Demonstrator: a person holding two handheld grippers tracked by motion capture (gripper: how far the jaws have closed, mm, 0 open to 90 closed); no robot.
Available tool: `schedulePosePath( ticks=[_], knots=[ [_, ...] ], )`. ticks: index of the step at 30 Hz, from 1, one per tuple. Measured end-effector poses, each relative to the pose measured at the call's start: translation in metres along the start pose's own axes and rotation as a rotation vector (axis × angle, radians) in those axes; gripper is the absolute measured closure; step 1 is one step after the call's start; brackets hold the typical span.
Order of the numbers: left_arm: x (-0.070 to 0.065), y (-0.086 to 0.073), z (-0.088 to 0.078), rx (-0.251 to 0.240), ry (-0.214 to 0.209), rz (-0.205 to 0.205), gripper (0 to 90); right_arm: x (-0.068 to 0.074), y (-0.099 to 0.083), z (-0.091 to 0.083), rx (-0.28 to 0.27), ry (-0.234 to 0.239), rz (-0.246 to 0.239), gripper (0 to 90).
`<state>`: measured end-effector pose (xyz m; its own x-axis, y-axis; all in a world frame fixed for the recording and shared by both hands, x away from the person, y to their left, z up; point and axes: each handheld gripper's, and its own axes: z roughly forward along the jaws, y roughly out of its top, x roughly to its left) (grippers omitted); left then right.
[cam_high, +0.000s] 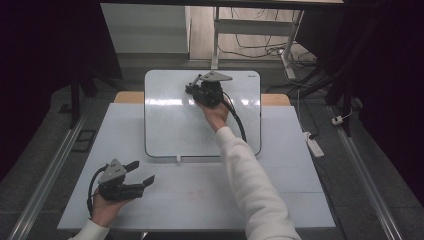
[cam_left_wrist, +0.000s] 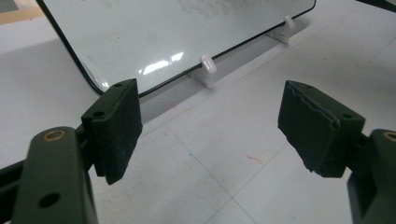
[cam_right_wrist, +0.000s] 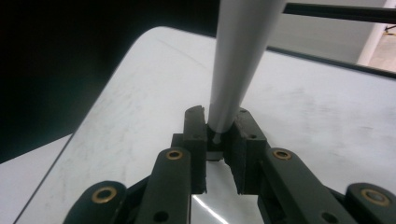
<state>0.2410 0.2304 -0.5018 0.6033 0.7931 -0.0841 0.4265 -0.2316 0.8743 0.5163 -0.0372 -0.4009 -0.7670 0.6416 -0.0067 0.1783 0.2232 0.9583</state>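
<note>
2 grippers are at work, and the right gripper (cam_right_wrist: 218, 140) carries the load: its jaws are pinched on the narrow end of a grey marker (cam_right_wrist: 238, 60), whose body rises out of the pads and widens toward the top of the right gripper view. In the high view the right gripper (cam_high: 192, 90) hangs over the upper middle of the whiteboard (cam_high: 165, 135), wrist extended well forward, the white sleeve (cam_high: 255, 190) running back to the near edge. The marker's long axis stands close to upright against the board, tilted slightly toward the gripper body; whether its tip touches the surface cannot be told, since the pads hide that end. The board beneath shows faint grey smudges and no fresh line near the jaws. The left gripper (cam_left_wrist: 210, 135) is spread wide with nothing between its pads; it rests low over the white table (cam_high: 210, 200) at the near left, its jaws aimed toward the board's near edge and the small white clips (cam_left_wrist: 208, 65) there. In the high view the left gripper (cam_high: 137, 172) sits well apart from the marker, so the right hand is plainly the working one. Judgement: the coming move turns on keeping the marker's axis steep to the board while the hand travels across it.
</note>
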Motion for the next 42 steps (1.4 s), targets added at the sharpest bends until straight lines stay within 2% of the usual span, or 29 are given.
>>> schedulePosePath(
  ticks=[2, 4, 6, 9, 12, 14, 17, 23, 28, 33, 37, 40, 42],
  knots=[
    [0.0, 0.0, 0.0, 0.0, 0.004, 0.0, 22.4, -0.011, 0.002, -0.007, -0.02, -0.045, 0.035, 77.7],
    [0.0, 0.0, 0.0, 0.0, 0.002, 0.0, 22.4, -0.019, 0.004, -0.012, -0.036, -0.063, 0.073, 77.7],
    [0.0, 0.0, 0.0, 0.001, 0.004, 0.001, 22.4, -0.018, 0.003, -0.014, -0.032, -0.065, 0.057, 77.7],
    [0.001, 0.0, 0.0, -0.001, 0.009, -0.003, 22.4, -0.014, -0.002, -0.017, 0.005, -0.021, 0.034, 77.7],
    [0.001, -0.001, -0.002, -0.009, 0.013, -0.003, 22.9, -0.016, -0.01, -0.03, 0.007, 0.015, 0.058, 77.7],
    [0.002, -0.001, -0.002, -0.013, 0.016, -0.004, 23.0, -0.016, -0.015, -0.045, 0.008, 0.039, 0.068, 77.7],
    [0.003, 0.0, -0.001, -0.011, 0.019, -0.01, 23.1, -0.01, -0.025, -0.07, 0.025, 0.083, 0.048, 77.7],
    [0.002, 0.003, -0.001, -0.025, 0.028, -0.014, 23.2, 0.008, -0.055, -0.123, 0.087, 0.184, 0.038, 77.7],
    [-0.003, 0.011, 0.002, -0.033, 0.028, 0.003, 23.4, 0.021, -0.076, -0.157, 0.133, 0.248, 0.04, 77.7],
    [-0.013, 0.021, 0.008, -0.036, 0.016, 0.048, 24.0, 0.029, -0.098, -0.182, 0.179, 0.274, 0.048, 77.7],
    [-0.018, 0.032, 0.013, -0.048, -0.002, 0.06, 24.5, 0.031, -0.112, -0.197, 0.21, 0.283, 0.051, 77.6],
    [-0.023, 0.04, 0.016, -0.06, -0.019, 0.065, 24.9, 0.032, -0.116, -0.202, 0.227, 0.287, 0.036, 77.6],
    [-0.027, 0.047, 0.019, -0.068, -0.036, 0.068, 24.9, 0.033, -0.12, -0.204, 0.228, 0.296, 0.044, 77.7]
  ],
)
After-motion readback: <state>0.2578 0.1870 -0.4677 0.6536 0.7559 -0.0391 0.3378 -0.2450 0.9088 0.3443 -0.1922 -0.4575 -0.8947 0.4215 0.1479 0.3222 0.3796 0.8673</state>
